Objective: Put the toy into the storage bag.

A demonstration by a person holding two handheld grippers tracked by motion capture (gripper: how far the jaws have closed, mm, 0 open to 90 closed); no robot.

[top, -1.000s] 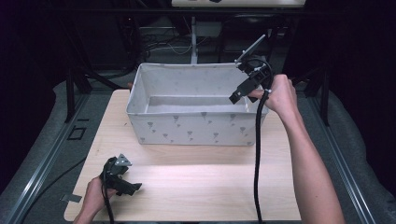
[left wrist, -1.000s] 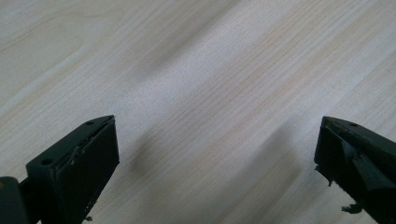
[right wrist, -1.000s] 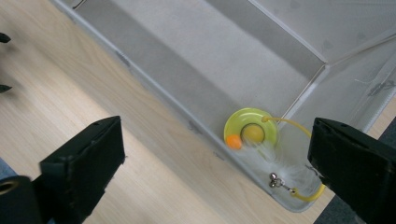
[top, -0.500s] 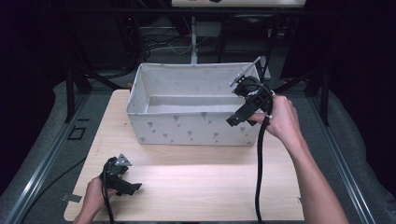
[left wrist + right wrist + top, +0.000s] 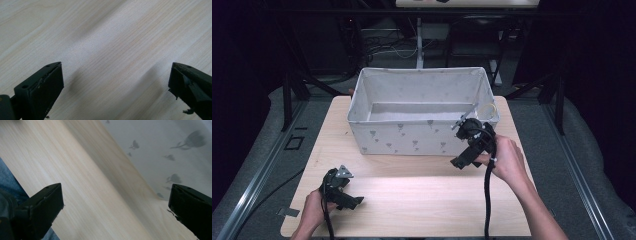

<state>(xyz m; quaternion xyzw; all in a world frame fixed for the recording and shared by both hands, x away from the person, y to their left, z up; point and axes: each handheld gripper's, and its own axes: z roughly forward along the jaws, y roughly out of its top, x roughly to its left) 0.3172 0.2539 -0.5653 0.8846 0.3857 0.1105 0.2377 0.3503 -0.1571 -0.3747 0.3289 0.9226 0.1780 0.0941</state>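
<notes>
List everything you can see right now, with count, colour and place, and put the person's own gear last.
table: 1, light wood, centre of the high view.
bin: 1, white fabric with small grey prints, on the far half of the table; inside looks empty.
frame: 1, black metal, around the table's far side.
cables: several, dark, on the floor beyond the bin.
left gripper: 1, black, jaws wide apart over bare wood, at the near left of the table.
right gripper: 1, black, jaws wide apart, nothing between them, beside the bin's near right corner.
left hand: 1, holding the left gripper.
right hand: 1, holding the right gripper.
</notes>
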